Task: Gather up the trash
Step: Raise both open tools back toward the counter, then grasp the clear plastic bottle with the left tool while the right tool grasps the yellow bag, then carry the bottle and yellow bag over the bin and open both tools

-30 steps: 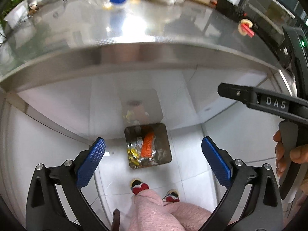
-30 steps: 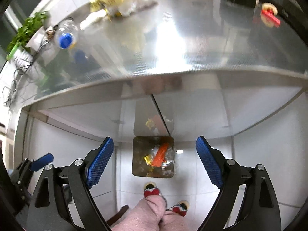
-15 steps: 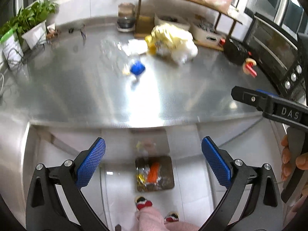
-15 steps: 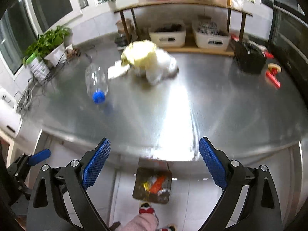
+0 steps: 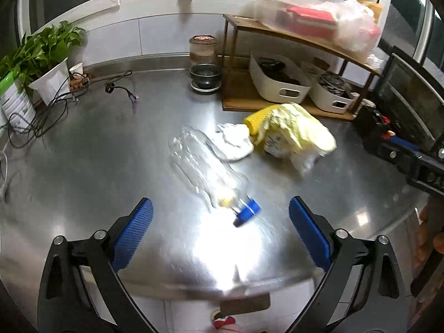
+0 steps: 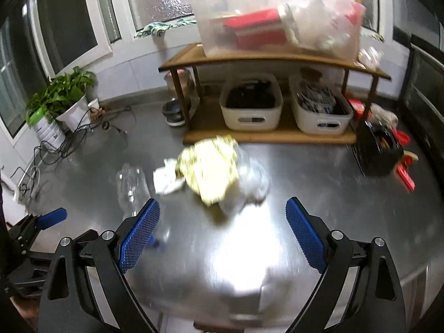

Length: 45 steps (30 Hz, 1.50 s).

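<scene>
A clear plastic bottle point(image 5: 205, 166) with a blue cap point(image 5: 247, 213) lies on its side on the steel table point(image 5: 97, 166). Behind it sit a crumpled white tissue point(image 5: 236, 144) and a yellow wrapper point(image 5: 294, 130) over clear plastic. My left gripper point(image 5: 220, 213) hovers open above the table, the cap showing between its fingers without touching them. My right gripper point(image 6: 222, 208) is wide apart and closing slightly, with nothing between its pads; the yellow wrapper point(image 6: 211, 169) and clear plastic point(image 6: 249, 186) lie just beyond it. The bottle point(image 6: 130, 186) is to its left.
A wooden shelf point(image 6: 263, 138) with two white bins and a plastic box on top stands at the back. A potted plant point(image 5: 41, 55) and loose cables point(image 5: 41, 116) fill the left. A black holder point(image 6: 377, 149) and red tool point(image 6: 405, 172) sit right.
Both grippers have risen from below the table edge to above the tabletop. The floor bin with trash has dropped out of view. The bottle and wrapper now lie close ahead.
</scene>
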### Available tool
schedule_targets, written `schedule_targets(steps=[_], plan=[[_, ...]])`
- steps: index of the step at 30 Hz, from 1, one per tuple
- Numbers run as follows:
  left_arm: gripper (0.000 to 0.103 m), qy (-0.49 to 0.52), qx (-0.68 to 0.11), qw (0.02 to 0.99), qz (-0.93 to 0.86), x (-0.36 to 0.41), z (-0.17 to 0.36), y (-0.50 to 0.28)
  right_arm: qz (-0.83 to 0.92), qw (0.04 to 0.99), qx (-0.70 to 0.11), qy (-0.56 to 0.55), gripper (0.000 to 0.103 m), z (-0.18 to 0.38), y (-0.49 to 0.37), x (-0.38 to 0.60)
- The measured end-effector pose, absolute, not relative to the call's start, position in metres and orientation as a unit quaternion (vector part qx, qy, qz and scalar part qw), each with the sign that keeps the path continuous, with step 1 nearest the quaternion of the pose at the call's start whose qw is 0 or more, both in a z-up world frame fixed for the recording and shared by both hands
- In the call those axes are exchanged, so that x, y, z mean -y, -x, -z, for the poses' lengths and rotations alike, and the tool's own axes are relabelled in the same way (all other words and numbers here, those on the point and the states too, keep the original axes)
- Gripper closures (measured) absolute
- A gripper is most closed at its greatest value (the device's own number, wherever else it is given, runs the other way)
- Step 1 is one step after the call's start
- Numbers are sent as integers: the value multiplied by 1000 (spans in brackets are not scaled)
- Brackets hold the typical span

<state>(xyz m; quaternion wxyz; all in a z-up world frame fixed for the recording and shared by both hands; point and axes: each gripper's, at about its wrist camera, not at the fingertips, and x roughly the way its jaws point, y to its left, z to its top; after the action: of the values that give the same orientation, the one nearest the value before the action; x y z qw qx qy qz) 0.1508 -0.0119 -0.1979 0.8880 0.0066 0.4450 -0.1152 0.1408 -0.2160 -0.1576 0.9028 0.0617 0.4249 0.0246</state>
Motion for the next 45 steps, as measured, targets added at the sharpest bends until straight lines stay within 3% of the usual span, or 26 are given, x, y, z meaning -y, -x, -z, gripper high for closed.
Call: schedule_targets(steps=[9,18,25,30,33,36,45], plan=[[24,2,-475,875,96,10,224,-210,-49,898,-434,-55,28,181,-203,198],[25,-6,-511,855,90,16,267,-249,-55,888,-456,-31,28,216,-241,181],[33,-7,-532,841,97,18,290,-262,-49,883,-467,-1,29,237,-252,180],[37,-7,-537,836,108,22,295,-265,-55,879,-473,-6,59,240,-256,184],[39,-7,-540,833,118,24,296,-265,-58,879,-472,-14,67,240,-257,187],[40,-4,-541,832,124,25,297,-262,-60,886,-459,-24,74,235,-252,191],[43,-11,-537,835,120,31,287,-240,-77,899,-430,-40,76,207,-234,199]])
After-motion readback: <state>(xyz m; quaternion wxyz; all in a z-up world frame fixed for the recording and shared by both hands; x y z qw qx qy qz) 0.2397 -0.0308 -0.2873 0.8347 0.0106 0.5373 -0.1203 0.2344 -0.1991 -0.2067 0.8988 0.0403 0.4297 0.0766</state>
